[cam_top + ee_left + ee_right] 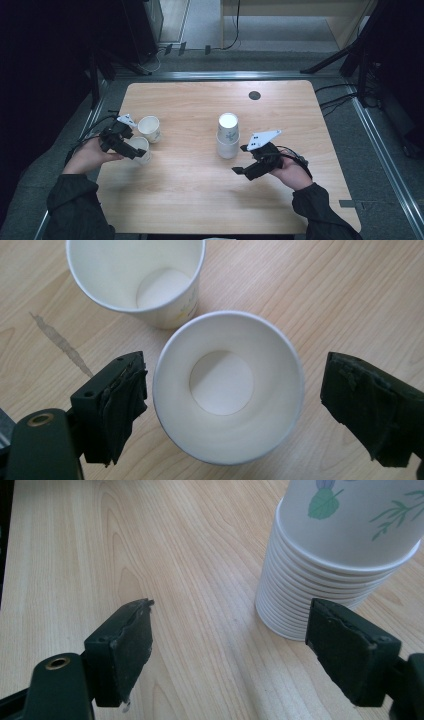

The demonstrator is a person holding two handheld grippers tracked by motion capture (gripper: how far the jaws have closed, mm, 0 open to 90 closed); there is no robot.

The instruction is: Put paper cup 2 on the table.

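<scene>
Wood-grain table (200, 200), dim room: the left gripper (225, 405) hangs directly over an upright paper cup (227, 387) — jaws spread wide either side of its rim, clear of it, gripping nothing — a second cup (135, 275) just beyond.

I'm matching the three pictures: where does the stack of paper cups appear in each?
High view: the stack of paper cups stands mid-table, just up and left of the right gripper.
Left gripper view: not in it; two single cups are there.
Right gripper view: upper right, beyond the right jaw.
Shared landmark: the wooden table.
</scene>
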